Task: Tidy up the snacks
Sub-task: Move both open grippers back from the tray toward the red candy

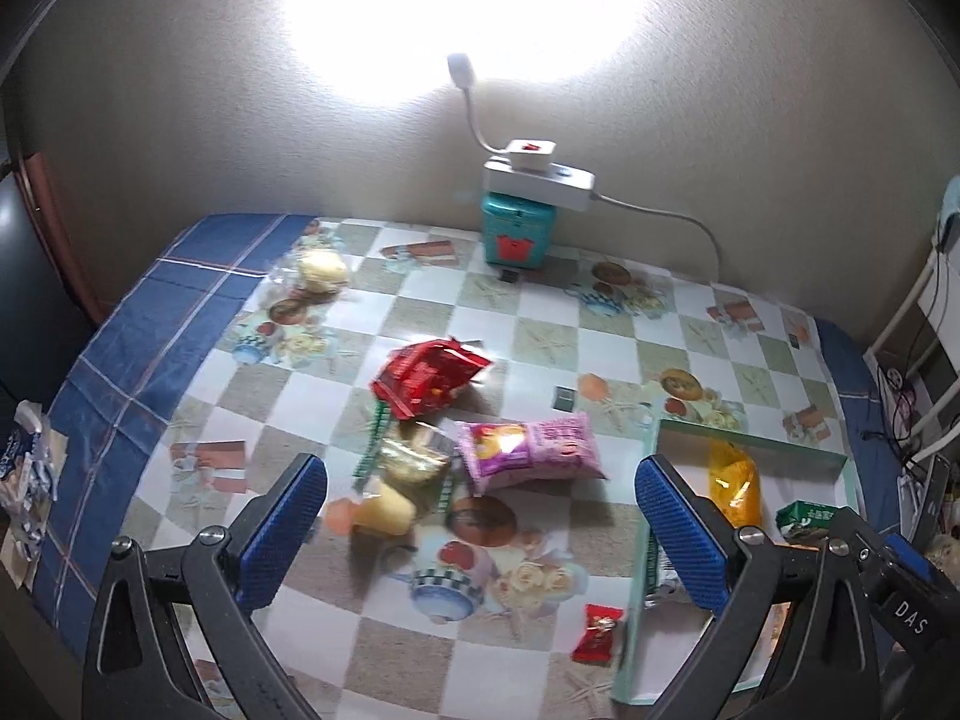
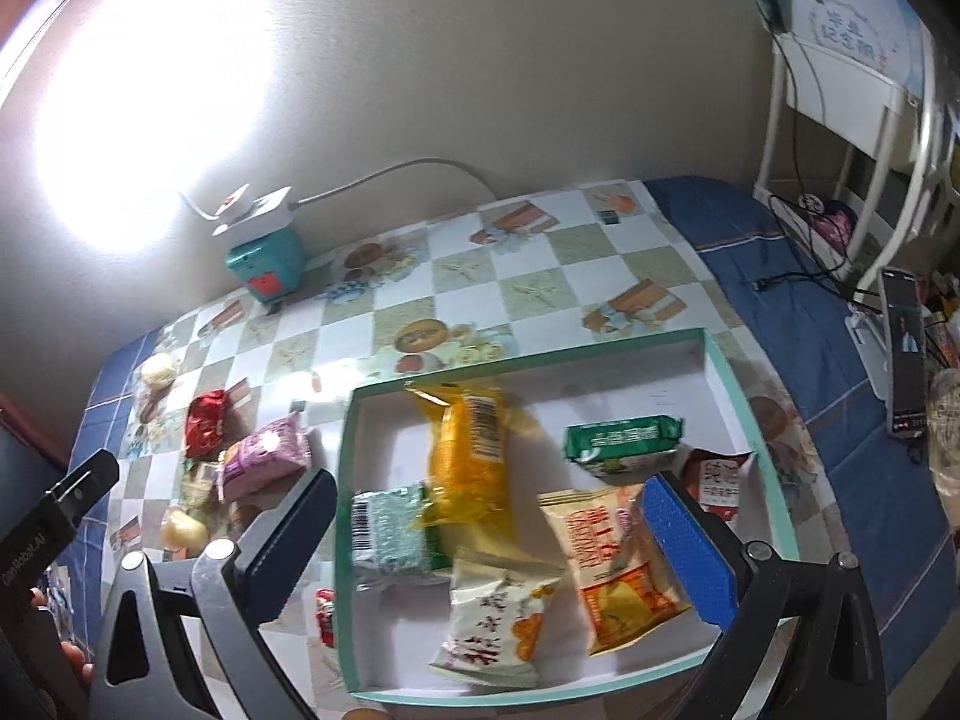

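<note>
I am holding both tools above the checked tablecloth (image 1: 540, 324) with nothing in either. The left gripper (image 1: 480, 516) is standing spread wide over the loose pile; the right gripper (image 2: 489, 540) is likewise spread, hovering over the shallow white tray with a teal rim (image 2: 729, 372).

I am judging the work to be between placements: part of the stock is lying in the tray, the rest is waiting on the cloth.

Count in the tray, right wrist view: six packets, namely one orange-yellow wrapper (image 2: 468, 450), one green packet (image 2: 624, 441), one silver-green sachet (image 2: 390, 531), one cream pouch (image 2: 498, 618), one orange-and-white bag (image 2: 618, 570) and one red-and-white packet (image 2: 720, 480).

Outside it I am counting one red foil bag (image 1: 429, 378), one pink bag (image 1: 528, 444), one small red sweet (image 1: 597, 633), and clear-wrapped pieces too blurred to number.

The next move is calling for the left gripper to descend on the pink bag, which is lying nearest, and close across its width.
</note>
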Motion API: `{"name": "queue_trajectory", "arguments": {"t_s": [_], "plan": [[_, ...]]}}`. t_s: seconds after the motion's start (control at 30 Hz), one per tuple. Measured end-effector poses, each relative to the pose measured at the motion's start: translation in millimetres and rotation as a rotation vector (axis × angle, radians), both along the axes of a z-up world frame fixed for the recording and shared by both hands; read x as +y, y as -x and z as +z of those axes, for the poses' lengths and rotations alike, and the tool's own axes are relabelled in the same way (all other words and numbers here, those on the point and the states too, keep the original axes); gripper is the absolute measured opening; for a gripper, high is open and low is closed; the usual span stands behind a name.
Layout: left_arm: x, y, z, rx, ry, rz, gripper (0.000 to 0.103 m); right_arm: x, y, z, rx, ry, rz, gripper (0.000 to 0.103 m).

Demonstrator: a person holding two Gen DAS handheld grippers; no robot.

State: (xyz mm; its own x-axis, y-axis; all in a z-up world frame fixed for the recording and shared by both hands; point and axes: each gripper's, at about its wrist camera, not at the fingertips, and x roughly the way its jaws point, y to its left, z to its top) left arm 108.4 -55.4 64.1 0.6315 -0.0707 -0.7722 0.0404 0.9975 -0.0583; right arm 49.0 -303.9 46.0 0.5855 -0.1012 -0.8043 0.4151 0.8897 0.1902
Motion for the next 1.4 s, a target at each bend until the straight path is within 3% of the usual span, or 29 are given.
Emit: {"name": "queue_trajectory", "arguments": {"t_s": [0.3, 0.5, 0.9, 1.1, 1.27, 1.4], "plan": [[56.3, 1.0, -3.1, 0.019, 0.058, 0.119, 0.102, 38.5, -11.5, 0.9, -0.002, 0.015, 0.097, 0.103], [78.7, 3.0, -14.6, 0.061, 0.047, 0.169, 0.102, 74.9, -22.8, -9.7, 0.023, 0.026, 0.198, 0.103], [84.9, -10.3, -73.6, 0.269, 0.051, 0.131, 0.102, 122.0, -39.7, -48.6, 0.125, -0.033, 0.338, 0.103], [87.5, -10.4, -76.9, 0.278, 0.08, 0.129, 0.102, 126.2, -42.8, -64.4, 0.156, -0.087, 0.35, 0.103], [93.5, -11.4, -77.1, 0.279, 0.099, 0.141, 0.102, 123.5, -44.7, -75.4, 0.195, -0.184, 0.333, 0.086], [99.1, -11.5, -75.5, 0.273, 0.119, 0.152, 0.102, 124.8, -44.6, -79.6, 0.22, -0.183, 0.34, 0.074]]}}
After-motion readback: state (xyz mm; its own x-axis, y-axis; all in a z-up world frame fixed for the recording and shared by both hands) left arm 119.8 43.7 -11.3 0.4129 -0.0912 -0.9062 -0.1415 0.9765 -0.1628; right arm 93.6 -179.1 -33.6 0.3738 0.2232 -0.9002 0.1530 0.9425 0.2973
